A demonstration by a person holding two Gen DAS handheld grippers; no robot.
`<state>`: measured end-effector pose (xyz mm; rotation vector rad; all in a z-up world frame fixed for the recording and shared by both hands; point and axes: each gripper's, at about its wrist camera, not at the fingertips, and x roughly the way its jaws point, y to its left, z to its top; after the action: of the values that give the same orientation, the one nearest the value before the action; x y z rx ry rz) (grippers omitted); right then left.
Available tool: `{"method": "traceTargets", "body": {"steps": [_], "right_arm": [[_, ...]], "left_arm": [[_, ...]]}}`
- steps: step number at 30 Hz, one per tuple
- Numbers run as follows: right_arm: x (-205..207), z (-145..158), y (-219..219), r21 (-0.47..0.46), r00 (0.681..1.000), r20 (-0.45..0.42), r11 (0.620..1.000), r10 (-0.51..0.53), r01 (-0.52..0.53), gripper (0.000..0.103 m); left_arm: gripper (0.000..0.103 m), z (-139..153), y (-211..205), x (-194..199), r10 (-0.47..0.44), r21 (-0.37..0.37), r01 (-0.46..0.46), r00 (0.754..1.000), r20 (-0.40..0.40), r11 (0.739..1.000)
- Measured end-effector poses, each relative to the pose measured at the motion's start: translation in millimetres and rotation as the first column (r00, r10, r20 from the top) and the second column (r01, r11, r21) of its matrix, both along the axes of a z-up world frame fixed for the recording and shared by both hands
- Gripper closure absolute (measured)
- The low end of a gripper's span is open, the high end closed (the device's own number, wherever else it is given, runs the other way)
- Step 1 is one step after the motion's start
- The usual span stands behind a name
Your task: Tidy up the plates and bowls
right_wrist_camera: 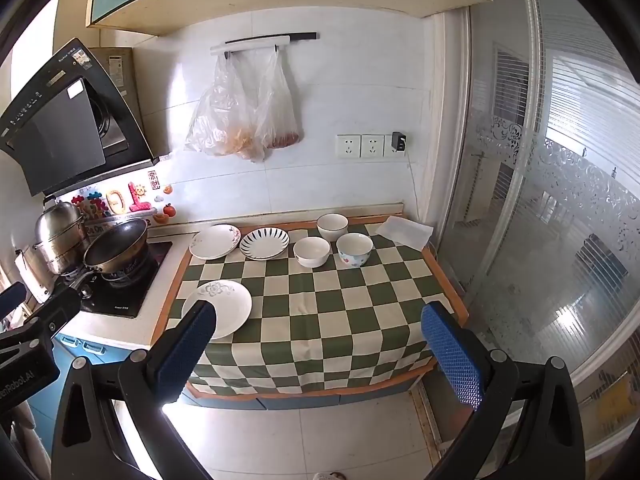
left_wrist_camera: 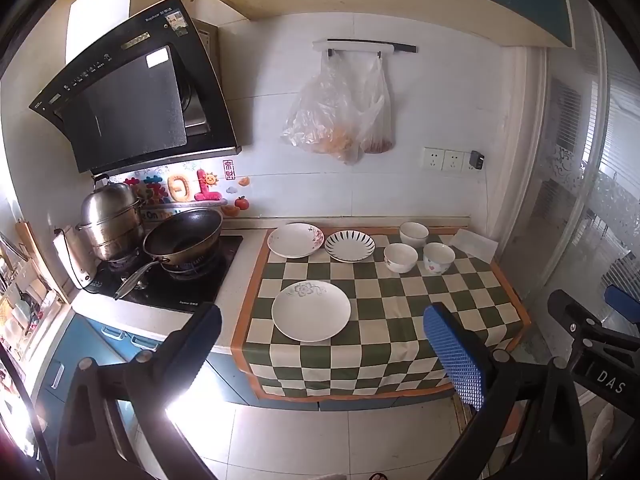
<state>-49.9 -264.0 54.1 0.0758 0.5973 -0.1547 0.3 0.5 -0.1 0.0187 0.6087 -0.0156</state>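
On the green-and-cream checked cloth lie three plates. A white plate with a grey flower sits near the front left. A floral plate and a striped plate sit at the back. Three bowls stand at the back right: a plain one, a white one and a patterned one. My left gripper and right gripper are both open and empty, held off the counter's front edge.
A stove with a dark wok and a steel steamer pot stands left of the cloth. A white folded item lies at the back right corner. Glass sliding doors are on the right.
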Motion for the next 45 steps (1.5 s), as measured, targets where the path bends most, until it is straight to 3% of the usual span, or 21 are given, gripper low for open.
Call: {"method": "traceTargets", "body": {"steps": [45], "right_arm": [[0.9, 2.4, 2.6, 0.003, 1.0, 0.005, 1.0, -0.001, 0.001, 0.0]], "left_arm": [[0.0, 2.5, 1.2, -1.1, 0.001, 0.008, -0.001, 1.0, 0.012, 1.0]]}}
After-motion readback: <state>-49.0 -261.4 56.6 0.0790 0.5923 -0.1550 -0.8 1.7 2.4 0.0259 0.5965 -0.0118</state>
